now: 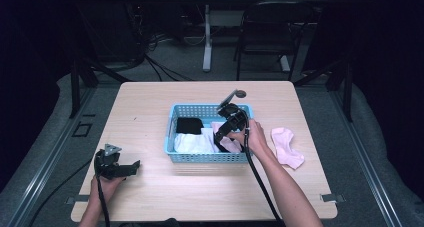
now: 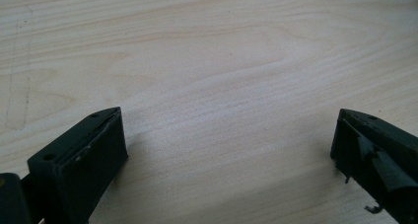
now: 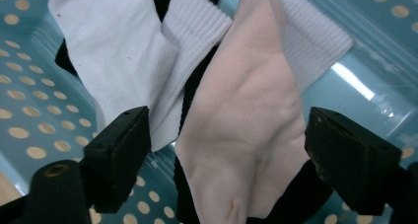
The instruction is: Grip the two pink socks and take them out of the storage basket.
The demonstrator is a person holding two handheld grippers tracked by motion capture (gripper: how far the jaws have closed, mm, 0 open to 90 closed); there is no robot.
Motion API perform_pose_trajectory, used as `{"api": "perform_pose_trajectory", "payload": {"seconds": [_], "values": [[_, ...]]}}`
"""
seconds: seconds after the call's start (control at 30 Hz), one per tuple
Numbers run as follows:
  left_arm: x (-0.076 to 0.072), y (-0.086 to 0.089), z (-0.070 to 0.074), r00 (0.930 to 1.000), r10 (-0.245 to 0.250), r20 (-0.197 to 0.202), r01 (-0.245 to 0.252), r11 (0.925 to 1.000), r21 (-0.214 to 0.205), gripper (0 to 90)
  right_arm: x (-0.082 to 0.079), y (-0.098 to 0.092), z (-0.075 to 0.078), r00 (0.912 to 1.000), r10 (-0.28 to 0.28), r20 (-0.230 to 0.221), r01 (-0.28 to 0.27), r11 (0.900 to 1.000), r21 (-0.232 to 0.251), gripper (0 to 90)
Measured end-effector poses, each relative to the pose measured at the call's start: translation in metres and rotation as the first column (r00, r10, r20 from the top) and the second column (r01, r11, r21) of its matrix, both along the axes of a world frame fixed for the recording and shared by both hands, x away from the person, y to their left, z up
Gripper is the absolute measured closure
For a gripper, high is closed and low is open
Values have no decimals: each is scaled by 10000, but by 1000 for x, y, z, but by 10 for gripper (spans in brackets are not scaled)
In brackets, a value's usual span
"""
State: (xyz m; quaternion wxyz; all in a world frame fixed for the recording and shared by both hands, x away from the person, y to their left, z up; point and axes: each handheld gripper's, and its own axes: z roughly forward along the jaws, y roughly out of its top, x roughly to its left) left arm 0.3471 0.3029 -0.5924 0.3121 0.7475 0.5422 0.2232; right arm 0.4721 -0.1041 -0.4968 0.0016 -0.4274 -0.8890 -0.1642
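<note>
A blue plastic basket (image 1: 172,137) sits mid-table holding white socks (image 1: 192,143), a black sock (image 1: 189,124) and a pink sock (image 3: 246,115). My right gripper (image 1: 220,137) reaches down into the basket's right end, open, its jaws spread on either side of the pink sock (image 1: 218,126) lying over a white sock (image 3: 118,46) and black fabric (image 3: 194,86). A second pink sock (image 1: 286,146) lies on the table right of the basket. My left gripper (image 1: 131,167) rests low near the front left of the table, open over bare wood (image 2: 222,86).
The light wooden table (image 1: 150,102) has free room on its left and far side. A black folding chair (image 1: 272,32) and a table leg (image 1: 207,37) stand beyond the far edge. Cables trail from both grippers toward the front edge.
</note>
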Motion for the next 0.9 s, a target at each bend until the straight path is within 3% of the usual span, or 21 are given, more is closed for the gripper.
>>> {"api": "perform_pose_trajectory", "payload": {"seconds": [0.07,0.2,0.3,0.4,0.53,0.63,0.73,0.8,0.9], "values": [[0,0,0,10000,1,3,-1,10000,-1,5,2,0,0,9999,137,-49,-138,9997,-219,238],[0,0,0,10000,0,3,0,10000,0,4,3,3,-9,9994,-335,12,334,9994,46,312],[0,0,0,10000,-8,0,8,10000,-2,4,5,4,-12,9994,-277,-230,274,9995,-134,433],[0,0,0,10000,-10,-2,10,10000,-2,4,5,4,-13,9991,-393,-146,391,9991,-138,551],[0,0,0,10000,-14,-1,14,10000,-1,5,5,4,-14,9979,-648,-79,645,9973,-341,645],[0,0,0,10000,-9,-4,9,10000,-2,5,6,3,-14,9973,-739,51,740,9955,-597,637],[0,0,0,10000,-11,0,11,10000,-3,5,7,1,-15,9943,-1039,244,1053,9921,-679,564],[0,0,0,10000,-17,-3,17,10000,-1,5,9,1,-18,9925,-1221,108,1226,9896,-757,512],[0,0,0,10000,-16,0,16,10000,-1,5,11,-1,-21,9907,-1356,-69,1347,9879,-764,528]]}}
